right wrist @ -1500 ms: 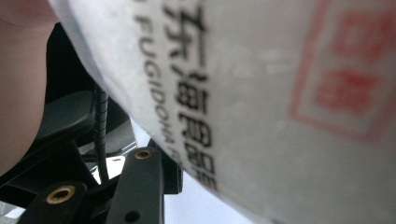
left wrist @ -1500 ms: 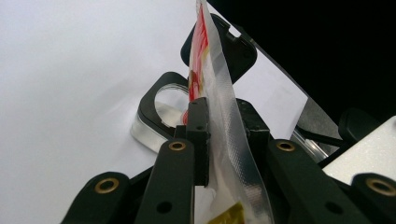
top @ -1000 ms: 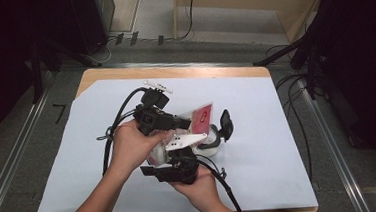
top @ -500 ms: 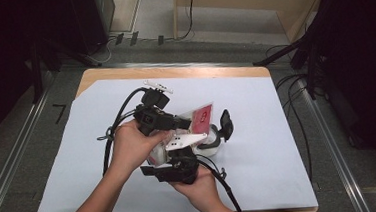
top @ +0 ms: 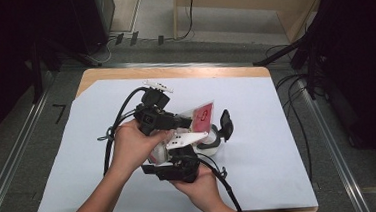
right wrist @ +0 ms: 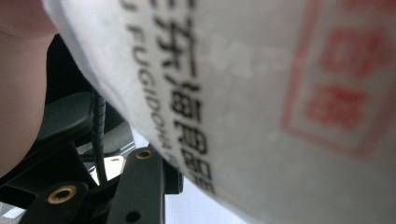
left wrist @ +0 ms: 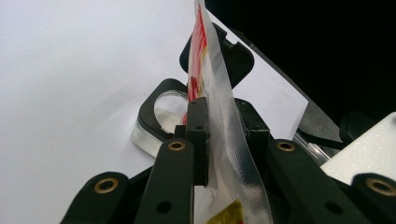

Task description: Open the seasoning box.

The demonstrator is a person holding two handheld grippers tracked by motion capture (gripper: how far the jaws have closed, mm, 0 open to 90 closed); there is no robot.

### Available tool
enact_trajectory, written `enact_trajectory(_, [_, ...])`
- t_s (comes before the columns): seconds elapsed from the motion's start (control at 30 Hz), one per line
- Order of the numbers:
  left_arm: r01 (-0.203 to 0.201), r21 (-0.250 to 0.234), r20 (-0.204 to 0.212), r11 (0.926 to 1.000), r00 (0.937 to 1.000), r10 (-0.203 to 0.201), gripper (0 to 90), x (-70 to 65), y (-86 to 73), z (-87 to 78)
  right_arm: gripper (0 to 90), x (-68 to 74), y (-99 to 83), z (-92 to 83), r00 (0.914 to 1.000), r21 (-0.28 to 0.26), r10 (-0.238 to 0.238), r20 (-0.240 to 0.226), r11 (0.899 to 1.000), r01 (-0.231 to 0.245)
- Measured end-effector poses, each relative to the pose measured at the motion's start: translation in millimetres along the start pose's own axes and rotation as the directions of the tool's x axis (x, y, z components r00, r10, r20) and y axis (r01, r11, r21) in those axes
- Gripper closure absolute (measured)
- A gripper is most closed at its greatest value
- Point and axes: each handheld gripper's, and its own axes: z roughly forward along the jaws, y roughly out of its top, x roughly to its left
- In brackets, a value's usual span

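A red-and-white plastic pouch (top: 203, 116) is held above the middle of the table between both grippers. My left gripper (top: 184, 122) comes in from the left and is shut on the pouch's clear sealed edge (left wrist: 219, 93), with a pad pressing each side. My right gripper (top: 179, 159) sits below it near the table's front. In the right gripper view the printed pouch (right wrist: 261, 93) lies right against the one visible pad (right wrist: 172, 175), and the other jaw is hidden behind it. A clear container with a black rim (top: 212, 138) (left wrist: 159, 112) stands just right of the pouch.
White paper (top: 258, 131) covers the wooden table (top: 173, 72). A black cable (top: 121, 115) loops from the left gripper, and another (top: 226, 183) trails off the front edge. Dark equipment and floor cables surround the table.
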Motion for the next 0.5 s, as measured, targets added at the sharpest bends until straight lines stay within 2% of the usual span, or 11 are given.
enact_trajectory(0.5, [-0.01, 0.006, 0.001, 0.9999, 1.0, 0.01, 76.7, 1.7, -0.2, 3.1, 62.3, -1.9, -0.1, 0.5, 0.9993, -0.003, 0.031, -0.019, 1.0, -0.031])
